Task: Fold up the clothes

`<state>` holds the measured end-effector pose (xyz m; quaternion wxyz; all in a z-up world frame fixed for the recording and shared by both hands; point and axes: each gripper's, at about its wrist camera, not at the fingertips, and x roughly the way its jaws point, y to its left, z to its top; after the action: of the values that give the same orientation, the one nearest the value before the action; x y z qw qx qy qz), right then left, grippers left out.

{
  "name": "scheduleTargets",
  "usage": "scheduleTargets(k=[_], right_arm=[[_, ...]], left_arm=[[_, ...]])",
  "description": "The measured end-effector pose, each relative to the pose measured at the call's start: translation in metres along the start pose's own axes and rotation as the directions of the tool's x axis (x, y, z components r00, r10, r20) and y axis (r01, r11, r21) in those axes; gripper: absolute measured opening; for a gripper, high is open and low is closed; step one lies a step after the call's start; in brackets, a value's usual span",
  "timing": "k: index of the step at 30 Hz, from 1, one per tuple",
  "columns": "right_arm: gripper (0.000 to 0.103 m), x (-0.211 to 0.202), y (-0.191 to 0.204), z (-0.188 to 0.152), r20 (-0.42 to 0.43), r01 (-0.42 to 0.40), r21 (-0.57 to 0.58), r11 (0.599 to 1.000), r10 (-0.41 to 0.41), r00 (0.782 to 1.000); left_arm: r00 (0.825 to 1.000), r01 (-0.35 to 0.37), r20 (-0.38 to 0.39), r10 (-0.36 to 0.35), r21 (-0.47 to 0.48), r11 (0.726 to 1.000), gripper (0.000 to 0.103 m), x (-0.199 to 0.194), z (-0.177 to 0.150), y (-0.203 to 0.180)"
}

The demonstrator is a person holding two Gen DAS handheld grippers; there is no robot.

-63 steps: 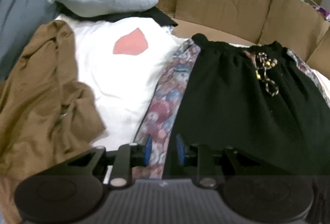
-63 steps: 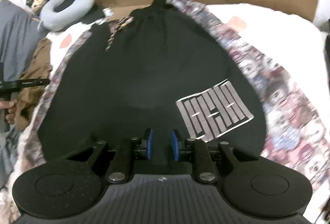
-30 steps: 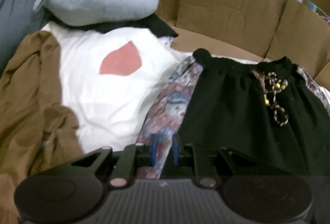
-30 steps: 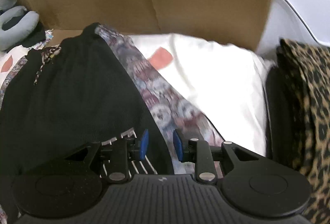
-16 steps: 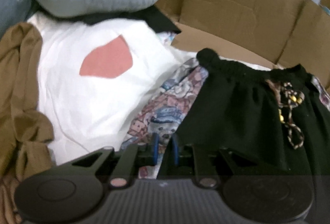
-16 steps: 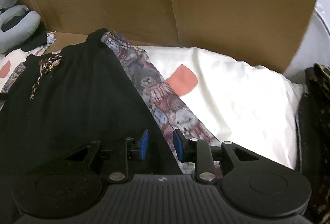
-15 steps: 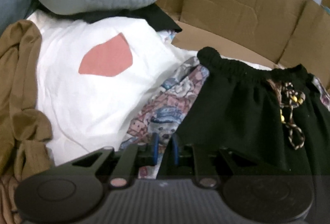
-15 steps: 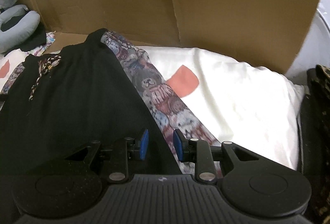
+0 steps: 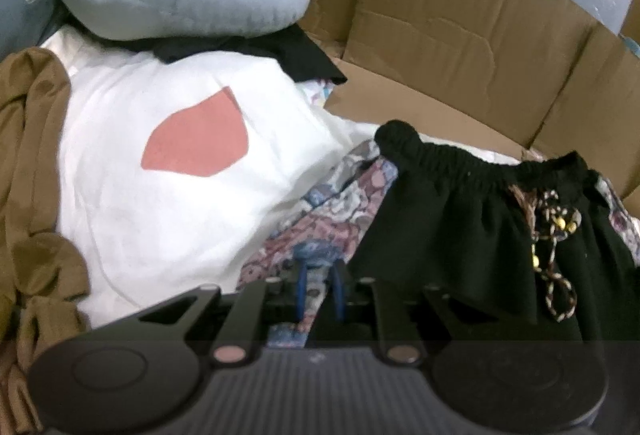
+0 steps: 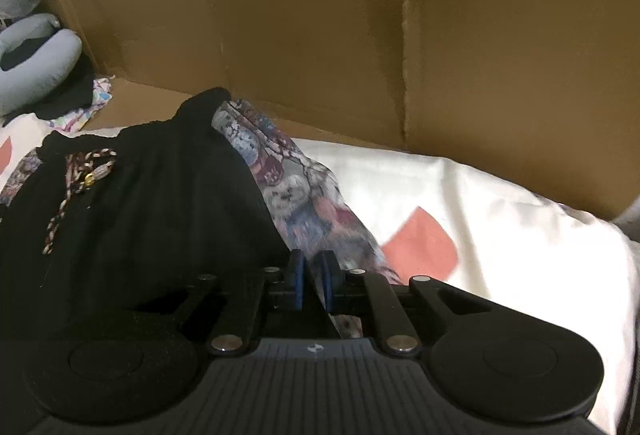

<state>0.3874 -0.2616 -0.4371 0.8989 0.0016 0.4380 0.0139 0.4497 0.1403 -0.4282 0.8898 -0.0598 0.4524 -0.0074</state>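
- Two grippers work the black shorts (image 9: 472, 219) – spread flat on a patterned cloth (image 9: 320, 211) over white bedding (image 9: 168, 203), waistband toward the cardboard wall (image 9: 460, 27).
- We judge this the grasping step: each side edge is being taken before a fold.
- The left gripper (image 9: 319, 289) has its fingers drawn narrow, pinching fabric at the shorts' left edge, where black meets patterned cloth.
- The right gripper (image 10: 311, 285) is closing at the right edge; fabric sits between its fingers.
- Both point steeply downward, close to the bedding.
- Next we would need both pinches firm, catching the shorts alone – then a level, matched lift.
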Motion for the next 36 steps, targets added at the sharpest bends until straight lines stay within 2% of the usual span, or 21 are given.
scheduleTargets(k=[5, 13, 22, 25, 31, 36], right_arm=[[0.015, 0.024, 0.000, 0.018, -0.016, 0.006, -0.001, 1.000, -0.006, 1.000], [0.015, 0.038, 0.004, 0.044, 0.000, -0.013, -0.004, 1.000, 0.013, 1.000], [0.018, 0.055, 0.014, 0.058, 0.000, -0.017, -0.014, 1.000, 0.017, 1.000], [0.018, 0.055, 0.018, 0.063, -0.015, -0.023, -0.018, 1.000, 0.023, 1.000], [0.021, 0.007, 0.006, 0.065, 0.010, -0.046, -0.017, 0.999, 0.046, 0.999], [0.021, -0.017, -0.001, 0.058, -0.005, -0.045, -0.003, 0.999, 0.045, 0.999]], left_arm=[[1.000, 0.013, 0.021, -0.013, -0.012, 1.000, 0.015, 0.008, 0.012, -0.006], [0.999, 0.039, 0.008, -0.040, 0.022, 0.999, 0.015, 0.022, 0.028, -0.023], [0.999, 0.034, -0.013, -0.034, -0.005, 0.999, 0.015, 0.036, 0.037, -0.025], [0.999, 0.048, -0.014, -0.048, -0.006, 0.999, 0.015, 0.022, 0.039, -0.019], [0.998, 0.068, -0.011, -0.068, 0.012, 0.998, 0.015, -0.024, 0.038, 0.000], [0.998, -0.008, -0.056, 0.008, 0.005, 1.000, 0.015, -0.049, 0.025, 0.019]])
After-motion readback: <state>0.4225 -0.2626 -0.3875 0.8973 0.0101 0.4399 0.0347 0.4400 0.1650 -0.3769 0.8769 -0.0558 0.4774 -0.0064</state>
